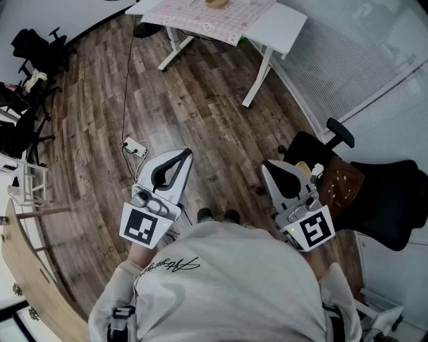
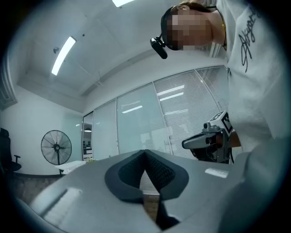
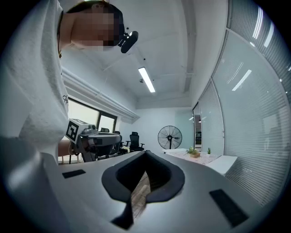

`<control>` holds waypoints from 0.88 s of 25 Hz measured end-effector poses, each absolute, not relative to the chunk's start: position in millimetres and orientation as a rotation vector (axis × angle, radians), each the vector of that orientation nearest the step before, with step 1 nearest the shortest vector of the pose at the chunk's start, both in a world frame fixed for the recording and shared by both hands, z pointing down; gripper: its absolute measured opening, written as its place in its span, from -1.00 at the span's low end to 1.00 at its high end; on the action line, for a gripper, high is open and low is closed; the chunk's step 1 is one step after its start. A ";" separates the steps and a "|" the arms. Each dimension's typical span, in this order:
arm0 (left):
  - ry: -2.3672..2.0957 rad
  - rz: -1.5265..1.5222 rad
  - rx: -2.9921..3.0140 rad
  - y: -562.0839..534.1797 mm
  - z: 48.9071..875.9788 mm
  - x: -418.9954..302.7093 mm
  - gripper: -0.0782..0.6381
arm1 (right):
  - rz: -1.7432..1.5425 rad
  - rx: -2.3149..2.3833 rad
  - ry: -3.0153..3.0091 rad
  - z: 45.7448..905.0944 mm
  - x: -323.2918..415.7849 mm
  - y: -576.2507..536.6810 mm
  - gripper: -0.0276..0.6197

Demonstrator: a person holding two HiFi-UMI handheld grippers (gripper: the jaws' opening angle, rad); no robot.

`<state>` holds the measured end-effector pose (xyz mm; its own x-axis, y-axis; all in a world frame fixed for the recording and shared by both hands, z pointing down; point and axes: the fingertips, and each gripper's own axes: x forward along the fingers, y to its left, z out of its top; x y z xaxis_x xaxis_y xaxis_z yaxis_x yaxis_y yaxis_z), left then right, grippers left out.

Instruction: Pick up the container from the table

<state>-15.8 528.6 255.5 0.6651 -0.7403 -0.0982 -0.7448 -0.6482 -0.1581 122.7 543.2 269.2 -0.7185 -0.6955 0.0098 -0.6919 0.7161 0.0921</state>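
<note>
Container (image 3: 194,154) on table (image 3: 226,162), left gripper (image 2: 145,152), right gripper (image 3: 146,152), fingers (image 2: 129,172) closed, empty

White table (image 1: 277,27), pink cloth (image 1: 200,17) on it, wood floor (image 1: 200,100) beneath

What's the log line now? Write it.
left gripper: shut, empty | right gripper: shut, empty | table: far ahead | pickup: not begun
</note>
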 end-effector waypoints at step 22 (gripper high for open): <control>1.248 0.057 -2.691 514.4 256.1 -18.9 -0.78 | -0.054 1.237 -2.851 273.5 126.3 526.9 -0.91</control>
<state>-18.9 514.4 256.1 0.6482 -0.7539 -0.1075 -0.7605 -0.6338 -0.1413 126.3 526.9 273.5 -0.6829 -0.7303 0.0166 -0.7292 0.6828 0.0449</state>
